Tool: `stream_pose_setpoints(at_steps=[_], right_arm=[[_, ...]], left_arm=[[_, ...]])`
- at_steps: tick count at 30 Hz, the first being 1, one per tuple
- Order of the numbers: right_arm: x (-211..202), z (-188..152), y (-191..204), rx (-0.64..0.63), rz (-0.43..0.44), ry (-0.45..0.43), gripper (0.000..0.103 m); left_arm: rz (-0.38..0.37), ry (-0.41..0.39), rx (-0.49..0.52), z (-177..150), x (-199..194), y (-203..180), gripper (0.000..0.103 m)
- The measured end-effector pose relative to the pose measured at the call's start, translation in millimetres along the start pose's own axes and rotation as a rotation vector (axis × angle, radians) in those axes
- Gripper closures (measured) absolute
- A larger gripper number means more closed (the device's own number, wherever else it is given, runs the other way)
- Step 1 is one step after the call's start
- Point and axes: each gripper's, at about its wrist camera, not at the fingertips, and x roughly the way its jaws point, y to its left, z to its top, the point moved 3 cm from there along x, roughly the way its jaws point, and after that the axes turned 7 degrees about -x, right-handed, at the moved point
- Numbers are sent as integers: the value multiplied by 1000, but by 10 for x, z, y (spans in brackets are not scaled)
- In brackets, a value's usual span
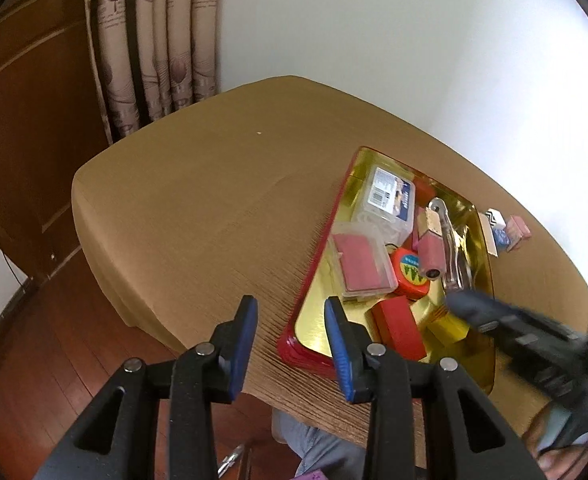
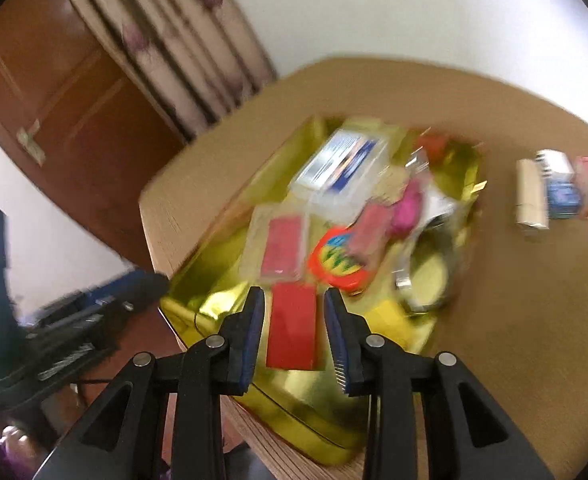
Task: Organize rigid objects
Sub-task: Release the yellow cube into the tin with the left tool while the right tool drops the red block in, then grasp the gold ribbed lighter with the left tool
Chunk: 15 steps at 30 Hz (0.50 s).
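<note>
The gold tray (image 1: 479, 236), crammed with small stuff, sits near the bench's (image 1: 198, 200) right edge. Right gripper (image 2: 294, 334) hangs over a red block (image 2: 292, 328), fingers spread around it without touching; left gripper (image 1: 291, 344) is spread too, holding nothing.

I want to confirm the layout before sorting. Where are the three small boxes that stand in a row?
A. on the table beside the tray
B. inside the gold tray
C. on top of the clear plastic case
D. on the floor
A: the three small boxes stand on the bare table, outside the gold tray.
</note>
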Motion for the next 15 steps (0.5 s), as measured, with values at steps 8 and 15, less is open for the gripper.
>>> stream_pose_setpoints(at_steps=[8, 15], right_arm=[[-793, -648, -1517, 83, -522, -9, 60], [-1215, -1097, -2314, 90, -774, 13, 45]], left_arm=[[-147, 19, 123, -74, -164, -468, 68], [-310, 94, 318, -95, -309, -1468, 63]])
